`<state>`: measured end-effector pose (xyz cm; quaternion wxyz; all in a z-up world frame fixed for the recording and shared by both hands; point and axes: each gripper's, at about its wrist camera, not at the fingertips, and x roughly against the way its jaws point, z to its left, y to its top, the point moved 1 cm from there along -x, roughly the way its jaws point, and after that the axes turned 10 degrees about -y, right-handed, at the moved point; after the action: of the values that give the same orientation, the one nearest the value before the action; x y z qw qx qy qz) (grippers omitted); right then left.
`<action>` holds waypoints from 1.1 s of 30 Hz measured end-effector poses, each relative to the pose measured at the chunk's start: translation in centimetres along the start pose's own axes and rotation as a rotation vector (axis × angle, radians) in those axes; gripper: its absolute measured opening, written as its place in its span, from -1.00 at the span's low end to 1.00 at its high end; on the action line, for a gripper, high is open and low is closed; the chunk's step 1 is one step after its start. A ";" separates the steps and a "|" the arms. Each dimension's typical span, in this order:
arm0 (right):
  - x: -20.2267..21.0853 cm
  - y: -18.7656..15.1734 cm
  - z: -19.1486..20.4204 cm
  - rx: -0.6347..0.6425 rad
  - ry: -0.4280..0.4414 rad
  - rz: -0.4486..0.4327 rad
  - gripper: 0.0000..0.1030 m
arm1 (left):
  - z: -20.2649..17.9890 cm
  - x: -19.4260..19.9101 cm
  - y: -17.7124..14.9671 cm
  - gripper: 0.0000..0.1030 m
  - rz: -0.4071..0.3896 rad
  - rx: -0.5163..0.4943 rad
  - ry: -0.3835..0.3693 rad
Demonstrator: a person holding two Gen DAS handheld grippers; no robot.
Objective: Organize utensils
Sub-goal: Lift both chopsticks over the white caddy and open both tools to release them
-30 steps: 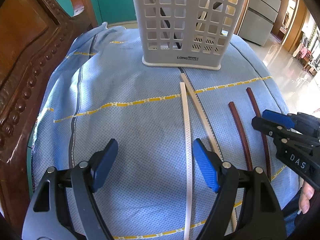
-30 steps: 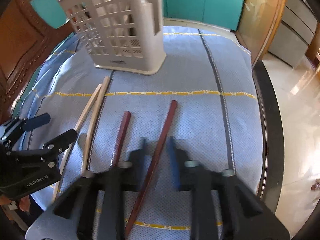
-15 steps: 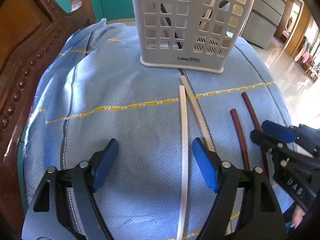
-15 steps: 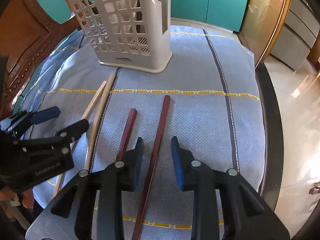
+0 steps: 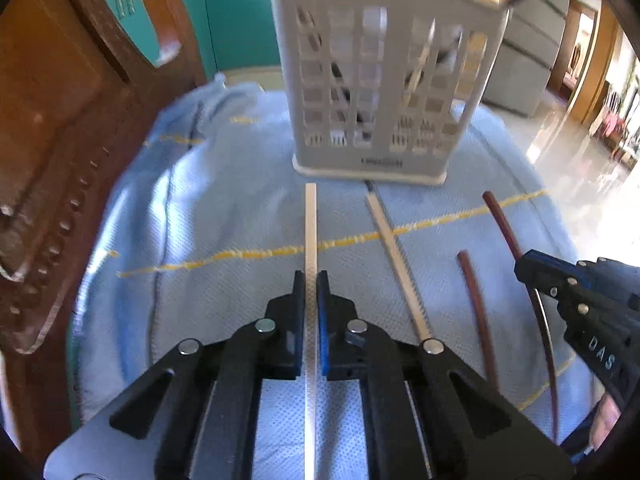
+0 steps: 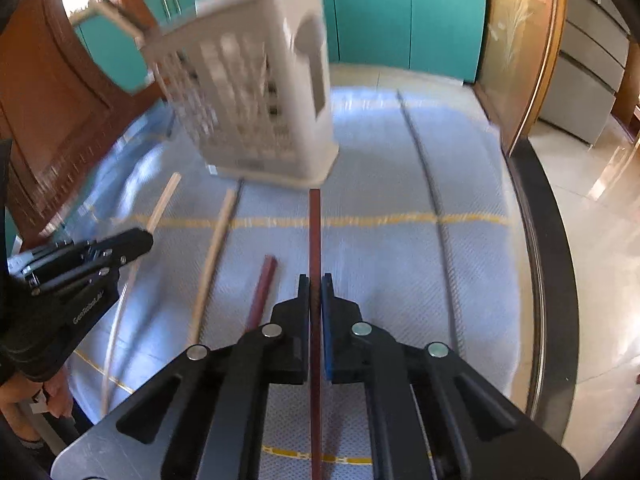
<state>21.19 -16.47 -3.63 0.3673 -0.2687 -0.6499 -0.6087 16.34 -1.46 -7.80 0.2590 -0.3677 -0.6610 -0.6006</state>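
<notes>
It was a home kitchen or dining room: teal cabinets (image 6: 404, 12), carved wooden chair (image 5: 60, 152), clothed table (image 6: 400, 208), polished tile floor (image 5: 580, 168).

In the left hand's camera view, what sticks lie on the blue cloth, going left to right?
Pale white chopstick clamped in the left gripper → tan wooden chopstick → short dark red-brown chopstick → long dark red-brown chopstick held by the right gripper.

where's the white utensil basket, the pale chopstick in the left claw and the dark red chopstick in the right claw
white utensil basket (image 5: 384, 80): left wrist view, front lattice wall.
pale chopstick (image 5: 310, 232): left wrist view, shaft ahead of the claw tips.
dark red chopstick (image 6: 314, 236): right wrist view, shaft ahead of the claw tips.
</notes>
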 end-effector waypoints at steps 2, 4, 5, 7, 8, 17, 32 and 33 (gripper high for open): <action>1.4 0.4 -0.5 -0.014 0.018 -0.049 -0.88 | 0.1 1.7 0.4 -0.87 -0.042 0.011 -0.025; 3.3 0.7 -1.0 -0.020 0.037 -0.110 -0.88 | 0.0 4.0 0.8 -0.87 -0.094 0.014 -0.055; 4.2 0.9 -1.2 -0.022 0.050 -0.138 -0.88 | -0.1 5.3 1.0 -0.87 -0.124 0.011 -0.074; 6.4 1.1 -1.7 -0.029 0.080 -0.200 -0.88 | -0.3 7.8 1.4 -0.87 -0.185 0.005 -0.102; 7.4 1.2 -1.8 -0.033 0.090 -0.224 -0.88 | -0.4 8.8 1.6 -0.87 -0.210 0.004 -0.115; 16.5 5.0 -2.6 -0.112 0.229 -0.458 -0.87 | -0.5 18.2 5.1 -0.87 -0.420 0.001 -0.260; 17.8 14.7 -3.9 -0.356 0.199 -0.678 -0.88 | 0.3 18.2 16.5 -0.87 -0.714 0.101 -0.157; 17.5 14.9 -3.9 -0.364 0.189 -0.692 -0.88 | 0.6 18.1 16.6 -0.87 -0.709 0.103 -0.151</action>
<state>23.39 -20.33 19.27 0.1452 -0.0376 -0.5471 -0.8235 18.84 2.39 16.27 0.0033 -0.1456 -0.7939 -0.5903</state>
